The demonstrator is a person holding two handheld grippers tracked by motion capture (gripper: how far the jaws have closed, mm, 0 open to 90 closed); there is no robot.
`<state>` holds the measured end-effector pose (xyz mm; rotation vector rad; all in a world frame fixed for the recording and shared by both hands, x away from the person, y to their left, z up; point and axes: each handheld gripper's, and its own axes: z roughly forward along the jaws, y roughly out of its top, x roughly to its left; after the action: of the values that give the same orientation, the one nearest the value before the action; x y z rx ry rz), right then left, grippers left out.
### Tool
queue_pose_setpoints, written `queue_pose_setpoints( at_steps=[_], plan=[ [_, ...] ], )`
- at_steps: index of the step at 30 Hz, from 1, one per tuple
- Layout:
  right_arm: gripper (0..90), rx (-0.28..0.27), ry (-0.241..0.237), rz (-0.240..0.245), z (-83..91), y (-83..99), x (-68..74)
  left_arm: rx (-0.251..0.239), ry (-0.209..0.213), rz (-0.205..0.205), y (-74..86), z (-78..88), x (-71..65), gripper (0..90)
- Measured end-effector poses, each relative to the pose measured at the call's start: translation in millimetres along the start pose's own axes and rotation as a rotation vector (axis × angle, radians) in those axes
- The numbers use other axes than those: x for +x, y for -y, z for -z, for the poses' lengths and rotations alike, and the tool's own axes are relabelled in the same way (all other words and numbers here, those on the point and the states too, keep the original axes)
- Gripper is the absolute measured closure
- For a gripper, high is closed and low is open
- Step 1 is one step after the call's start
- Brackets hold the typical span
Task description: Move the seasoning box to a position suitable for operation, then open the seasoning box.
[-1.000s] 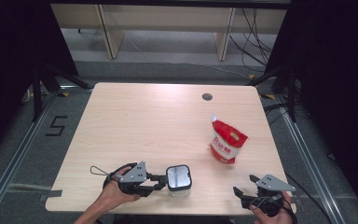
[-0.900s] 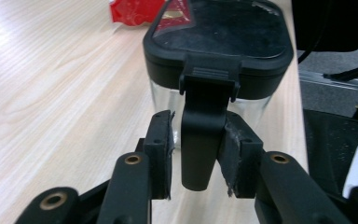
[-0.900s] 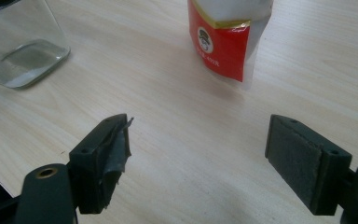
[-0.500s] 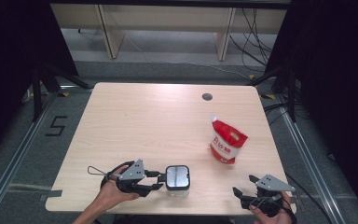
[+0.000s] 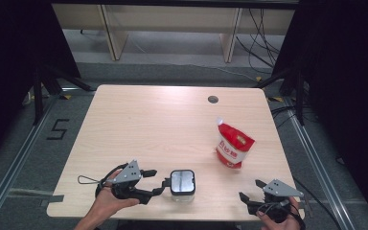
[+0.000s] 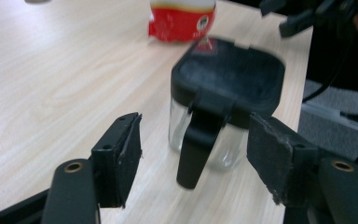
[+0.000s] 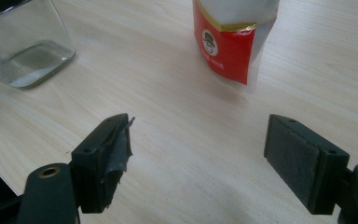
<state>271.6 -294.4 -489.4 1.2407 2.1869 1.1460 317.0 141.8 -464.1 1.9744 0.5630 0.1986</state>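
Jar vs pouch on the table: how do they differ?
The jar is clear glass with a black lid; the pouch is red and white, printed. The jar stands near the front edge by the left claw; the pouch stands farther back, right of it. The jar looks rigid, the pouch soft. Both stand upright, ungripped.

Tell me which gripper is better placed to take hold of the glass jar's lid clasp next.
Left. The left gripper sits right beside the jar, jaws open around its clasp. The right gripper is off by the table's corner.

Jar point(image 5: 182, 182) blocks left tongs point(image 5: 159, 181); pouch point(image 5: 233, 148) well apart.
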Motion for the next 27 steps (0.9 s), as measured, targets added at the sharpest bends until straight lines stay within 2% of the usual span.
queue_pose_setpoints(
  at_steps=[1,2,3,4,7,8,9,10,11,13,14,15,17,22,23,26,27],
  plan=[
    [24.1,-0.001,0.001,-0.001,-0.1,0.2,-0.3,-0.004,0.001,0.001,-2.2,1.5,-0.8,36.2],
    [24.2,-0.007,-0.012,0.040,-1.4,-0.3,-3.9,-0.014,-0.002,-0.004,-4.5,2.5,-1.8,37.6],
    [24.3,-0.003,-0.009,0.047,-1.4,-0.4,-3.7,-0.020,0.001,-0.011,-5.6,2.9,-3.0,41.9],
    [24.5,-0.006,-0.019,0.040,-2.2,-0.4,-2.8,-0.029,0.011,-0.032,-6.5,2.9,-3.4,46.1],
    [24.7,-0.002,-0.007,0.050,-1.6,-0.5,-1.6,-0.040,0.020,-0.046,-8.0,2.5,-6.0,55.0],
    [24.8,0.005,-0.005,0.061,-0.9,-0.6,-1.2,-0.044,0.013,-0.034,-8.7,3.0,-7.2,62.9],
    [24.8,0.005,-0.005,0.061,-0.9,-0.6,-1.2,-0.058,0.023,-0.029,-9.5,2.7,-7.3,62.9],
    [24.9,0.007,-0.003,0.060,-0.8,-0.5,-1.0,-0.062,0.017,-0.032,-11.1,3.2,-7.5,66.5],
    [24.8,0.007,0.000,0.060,-0.7,-0.4,-1.1,-0.073,0.015,-0.054,-12.9,3.2,-7.0,70.4],
    [24.8,0.001,-0.002,0.058,-1.8,0.1,-2.0,-0.076,-0.010,-0.066,-15.3,3.3,-9.2,76.6],
    [24.8,0.002,0.009,0.058,-0.8,0.1,-2.1,-0.073,-0.014,-0.069,-15.7,3.1,-9.6,80.1],
    [24.8,0.001,-0.008,0.056,-1.4,0.1,-2.7,-0.073,-0.014,-0.064,-16.0,2.0,-10.6,82.0],
    [24.8,-0.002,-0.004,0.057,-1.2,0.4,-3.0,-0.065,-0.019,-0.078,-16.1,-0.5,-12.2,86.8],
    [24.6,-0.002,0.007,0.056,-0.5,-0.3,-1.8,-0.040,-0.008,-0.110,-16.1,-8.7,-18.2,89.3],
    [24.5,-0.004,-0.005,0.062,-1.6,-0.5,-1.9,-0.037,-0.006,-0.117,-16.6,-9.3,-17.9,89.3],
    [24.5,-0.004,-0.010,0.081,-2.1,-0.8,-1.5,-0.046,-0.014,-0.093,-16.5,-12.0,-17.1,89.3],
    [24.6,-0.007,-0.018,0.077,-2.4,-0.9,-1.1,-0.048,-0.016,-0.098,-16.2,-12.2,-15.7,89.3]
  ],
)
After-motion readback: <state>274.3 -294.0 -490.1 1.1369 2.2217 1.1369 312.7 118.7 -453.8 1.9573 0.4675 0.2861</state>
